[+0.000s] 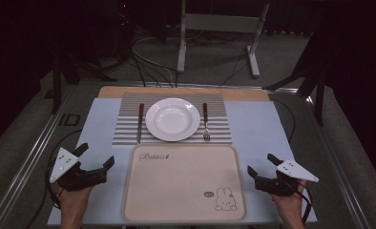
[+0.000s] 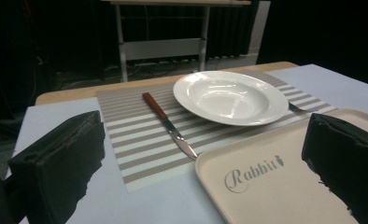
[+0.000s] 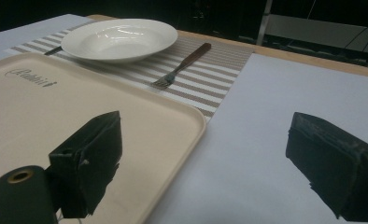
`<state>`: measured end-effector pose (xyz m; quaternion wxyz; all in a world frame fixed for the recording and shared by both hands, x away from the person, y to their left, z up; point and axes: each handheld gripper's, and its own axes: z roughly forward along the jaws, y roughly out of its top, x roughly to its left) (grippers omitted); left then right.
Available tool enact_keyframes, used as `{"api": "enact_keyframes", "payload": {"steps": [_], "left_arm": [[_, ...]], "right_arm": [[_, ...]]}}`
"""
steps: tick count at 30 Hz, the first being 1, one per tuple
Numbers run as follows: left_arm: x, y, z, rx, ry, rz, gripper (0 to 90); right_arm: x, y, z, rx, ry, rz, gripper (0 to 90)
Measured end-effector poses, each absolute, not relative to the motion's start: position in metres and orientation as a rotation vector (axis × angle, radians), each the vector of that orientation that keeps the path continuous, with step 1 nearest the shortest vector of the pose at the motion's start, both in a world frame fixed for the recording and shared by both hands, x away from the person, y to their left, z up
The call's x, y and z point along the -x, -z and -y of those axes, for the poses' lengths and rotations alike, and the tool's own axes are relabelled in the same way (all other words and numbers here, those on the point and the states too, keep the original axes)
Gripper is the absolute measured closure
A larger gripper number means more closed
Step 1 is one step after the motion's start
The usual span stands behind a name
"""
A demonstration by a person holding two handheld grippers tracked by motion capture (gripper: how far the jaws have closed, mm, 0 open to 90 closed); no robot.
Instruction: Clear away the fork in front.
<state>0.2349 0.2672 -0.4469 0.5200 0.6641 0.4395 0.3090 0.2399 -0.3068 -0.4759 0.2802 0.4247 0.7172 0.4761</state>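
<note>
On the far half of the surface point(image 1: 95, 129) you've got a striped placemat point(image 1: 172, 136) with a white plate point(image 1: 172, 119) sitting in the middle of it. A knife point(image 1: 140, 122) with a reddish handle lies just to the plate's left, and a fork point(image 1: 205, 121) with the same sort of handle just to its right, both on the mat. Closer to you there's a beige tray point(image 1: 183, 183), nothing in it, with "Rabbit" lettering and a little bunny printed on it. Your left gripper point(image 1: 96, 156) hangs just off the tray's left edge, jaws spread wide with nothing between them. Your right gripper point(image 1: 261, 164) is the same deal off the tray's right edge: wide open, holding nothing.
</note>
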Motion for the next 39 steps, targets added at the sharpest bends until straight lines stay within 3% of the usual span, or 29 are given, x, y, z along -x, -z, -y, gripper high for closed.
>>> {"api": "enact_keyframes", "payload": {"steps": [19, 39], "left_arm": [[-0.235, 0.449, -0.267, -1.597, -0.775, -1.085, 0.1], [-0.239, 0.454, -0.258, -1.658, -0.803, -1.099, 0.1]], "right_arm": [[-0.244, 0.476, 0.308, -1.195, -1.266, -1.893, 10.9], [-0.271, 0.446, 0.289, -1.214, -1.249, -1.886, 11.0]]}}
